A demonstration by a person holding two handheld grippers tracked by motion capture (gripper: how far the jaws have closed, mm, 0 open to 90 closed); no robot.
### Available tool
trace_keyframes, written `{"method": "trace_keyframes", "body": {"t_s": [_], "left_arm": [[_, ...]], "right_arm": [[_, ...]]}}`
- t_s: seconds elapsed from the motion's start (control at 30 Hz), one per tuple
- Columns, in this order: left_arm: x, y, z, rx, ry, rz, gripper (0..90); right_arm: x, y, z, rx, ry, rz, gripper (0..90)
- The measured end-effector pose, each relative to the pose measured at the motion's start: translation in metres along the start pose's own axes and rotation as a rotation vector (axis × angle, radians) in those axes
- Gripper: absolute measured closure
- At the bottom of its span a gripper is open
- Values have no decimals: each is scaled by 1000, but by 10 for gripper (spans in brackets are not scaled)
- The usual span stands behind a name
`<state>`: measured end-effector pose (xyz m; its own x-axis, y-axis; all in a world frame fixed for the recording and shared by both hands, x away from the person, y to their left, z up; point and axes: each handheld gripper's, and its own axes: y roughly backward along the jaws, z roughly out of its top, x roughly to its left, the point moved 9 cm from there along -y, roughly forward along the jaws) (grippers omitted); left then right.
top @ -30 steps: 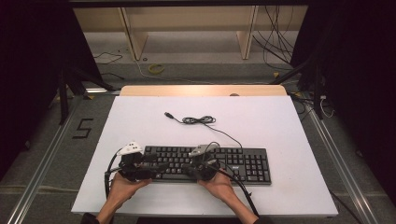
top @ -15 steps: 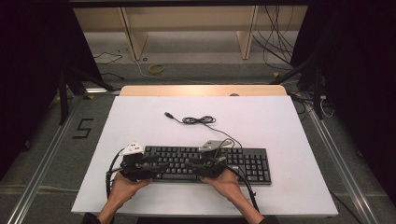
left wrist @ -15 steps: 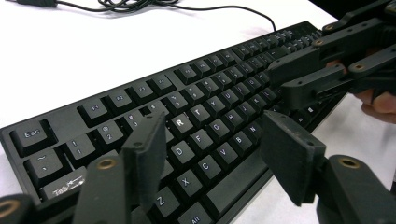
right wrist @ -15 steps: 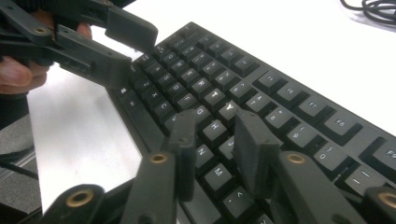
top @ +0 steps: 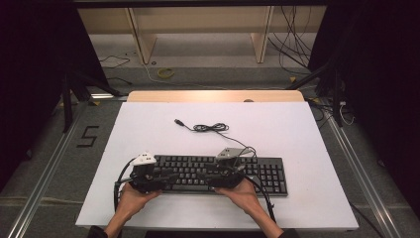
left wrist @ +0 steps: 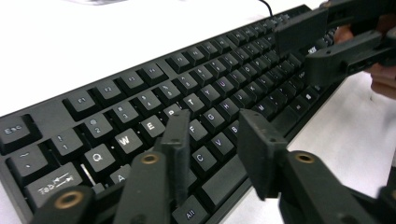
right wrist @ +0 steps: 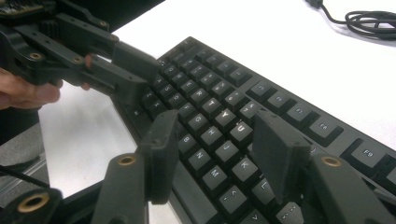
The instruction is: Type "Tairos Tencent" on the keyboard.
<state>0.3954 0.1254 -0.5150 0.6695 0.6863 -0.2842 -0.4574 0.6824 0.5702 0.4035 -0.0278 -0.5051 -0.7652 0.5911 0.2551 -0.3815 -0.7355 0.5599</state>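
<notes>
- Black full-size plastic keyboard (top: 218, 173) lies flat across the lower middle of the high view, on the white table top (top: 297, 129). Its thin black cable (top: 210, 128) is coiled loose just above it, plug end free.
- Left gripper (top: 171, 174): hovers over the left key block, jaws part open and just been closing, with nothing between them. In the left gripper view its tips (left wrist: 217, 140) hang over the letter rows around E/F/V. Can't tell if a tip touches a key.
- Right gripper (top: 214, 174): over the middle keys, jaws part open and just been opening, nothing held. In the right gripper view its tips (right wrist: 219, 144) sit above the H/J/K area, clear of the caps.
- Step, as I read it: key pressing / typing with the jaw tips. Right looks between presses, left setting up for one.
- Next move needs: narrow the jaws so one tip covers one cap, drop straight down on the chosen key, light press only.
- Risk: wide tips catching a neighbouring key; the two grippers are near each other mid-board.
</notes>
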Motion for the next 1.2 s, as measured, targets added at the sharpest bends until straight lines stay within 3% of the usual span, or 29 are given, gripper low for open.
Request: {"method": "trace_keyframes", "body": {"t_s": [0.3,0.57,1.2], "left_arm": [[-4,-5,-4,45,-49,13,797],[-1,-9,-7,72,-59,25,885],[-1,-22,-12,132,-70,27,893]], "right_arm": [[0,3,0,-1,3,1,462],[1,6,-1,-8,3,5,435],[1,11,-2,-12,5,5,429]]}}
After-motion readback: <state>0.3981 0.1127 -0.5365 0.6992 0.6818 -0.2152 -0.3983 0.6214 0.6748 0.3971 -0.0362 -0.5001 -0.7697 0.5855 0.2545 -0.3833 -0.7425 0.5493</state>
